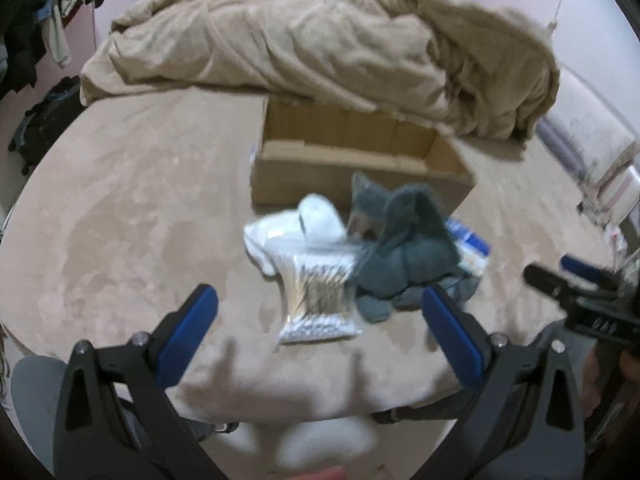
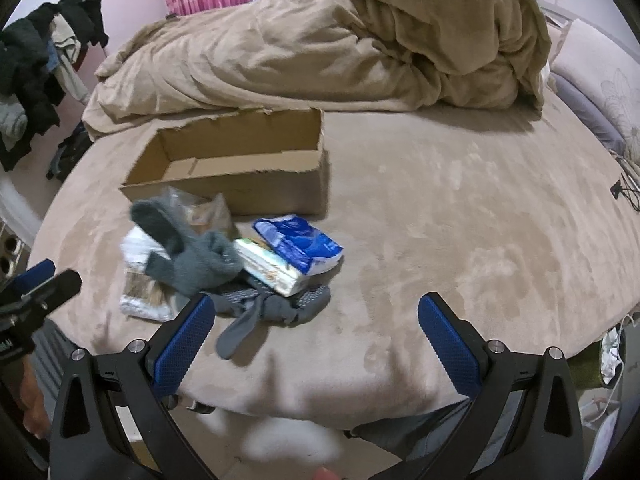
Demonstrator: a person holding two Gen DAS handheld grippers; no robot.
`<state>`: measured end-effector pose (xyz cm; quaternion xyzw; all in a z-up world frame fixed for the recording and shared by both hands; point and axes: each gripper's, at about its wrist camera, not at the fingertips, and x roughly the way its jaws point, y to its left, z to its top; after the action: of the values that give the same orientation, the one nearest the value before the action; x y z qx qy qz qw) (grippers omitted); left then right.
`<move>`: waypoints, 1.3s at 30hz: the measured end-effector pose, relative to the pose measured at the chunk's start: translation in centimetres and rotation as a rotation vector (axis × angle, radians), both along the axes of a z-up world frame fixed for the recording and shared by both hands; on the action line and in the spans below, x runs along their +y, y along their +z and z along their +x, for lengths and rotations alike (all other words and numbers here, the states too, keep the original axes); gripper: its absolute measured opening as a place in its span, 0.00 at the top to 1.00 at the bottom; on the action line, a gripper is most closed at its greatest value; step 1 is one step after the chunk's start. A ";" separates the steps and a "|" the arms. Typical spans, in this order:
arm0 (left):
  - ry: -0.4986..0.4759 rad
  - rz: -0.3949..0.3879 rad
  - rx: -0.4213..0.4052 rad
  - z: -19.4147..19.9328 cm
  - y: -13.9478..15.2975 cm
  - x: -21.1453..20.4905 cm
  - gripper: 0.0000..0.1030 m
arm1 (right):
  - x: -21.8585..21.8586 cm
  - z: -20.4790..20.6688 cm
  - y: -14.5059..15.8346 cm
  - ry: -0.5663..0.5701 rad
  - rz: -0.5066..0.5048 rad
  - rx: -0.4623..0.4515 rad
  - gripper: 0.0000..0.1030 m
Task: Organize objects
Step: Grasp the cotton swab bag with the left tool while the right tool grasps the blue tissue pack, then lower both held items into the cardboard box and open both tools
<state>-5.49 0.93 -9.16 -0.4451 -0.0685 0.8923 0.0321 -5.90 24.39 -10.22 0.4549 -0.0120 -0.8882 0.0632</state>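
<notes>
Both grippers, left [image 1: 320,312] and right [image 2: 316,320], hang wide open and empty over my bed [image 2: 460,216], the cardboard box [image 2: 240,168] apparently bare, while socks [image 2: 196,256], tissue packs [image 2: 298,244] and a cotton-swab bag [image 1: 320,300] await sorting just before it.

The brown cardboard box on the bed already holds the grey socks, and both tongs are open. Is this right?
Not quite. The right wrist view shows the brown cardboard box empty; the grey socks lie on the bed in front of it. Both tongs, left and right, are indeed open.
</notes>
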 end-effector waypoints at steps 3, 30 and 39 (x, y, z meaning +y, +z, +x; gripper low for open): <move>0.007 -0.019 -0.040 -1.1 -2.3 0.0 0.06 | 0.0 -1.0 -1.5 -0.002 0.053 -0.001 0.01; -0.048 -0.054 -0.056 -2.4 -6.4 1.5 0.55 | -0.6 -8.5 -6.9 0.065 -0.118 -0.047 0.35; -0.004 -0.024 0.026 -0.7 -1.4 0.0 0.55 | 0.0 -5.7 -3.9 0.071 -0.076 0.037 0.45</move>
<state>-6.19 0.89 -10.59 -0.4339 -0.0565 0.8987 0.0297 -11.61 24.39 -14.11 0.4357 -0.0286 -0.8927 0.1120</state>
